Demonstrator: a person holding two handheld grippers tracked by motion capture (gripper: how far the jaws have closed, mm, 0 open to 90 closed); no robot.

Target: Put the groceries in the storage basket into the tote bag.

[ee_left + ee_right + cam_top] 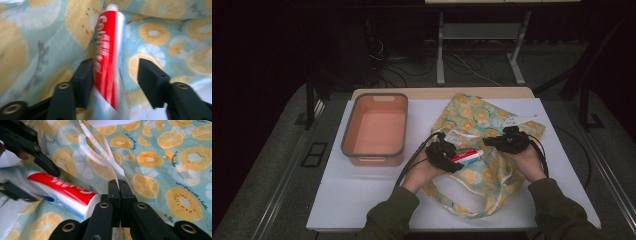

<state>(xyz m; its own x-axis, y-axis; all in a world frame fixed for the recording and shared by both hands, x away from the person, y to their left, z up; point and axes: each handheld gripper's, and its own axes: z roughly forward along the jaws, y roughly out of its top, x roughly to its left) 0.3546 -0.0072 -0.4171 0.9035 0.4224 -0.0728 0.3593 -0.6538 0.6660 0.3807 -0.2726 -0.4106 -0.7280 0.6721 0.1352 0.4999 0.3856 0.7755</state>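
White tabletop (362,195): empty orange plastic bin (375,129) at 10 o'clock. Left gripper (113,75) part-open around red toothpaste tube (108,57), grip uncertain. Right gripper (119,185) clamps white ribbon (100,152) of lemon-print cloth bag (477,117). Judged: tube transfer mid-way, direction unclear.

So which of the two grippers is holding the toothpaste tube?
The left gripper has the toothpaste tube between its jaws; the right gripper is shut on the bag's white ribbon.

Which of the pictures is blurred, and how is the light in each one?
High view: dim, dark surroundings, table lit. Left gripper view: bright, motion blur smears the tube and bag. Right gripper view: bright and sharp on the bag's print; the tube's near end and the left gripper are slightly soft.
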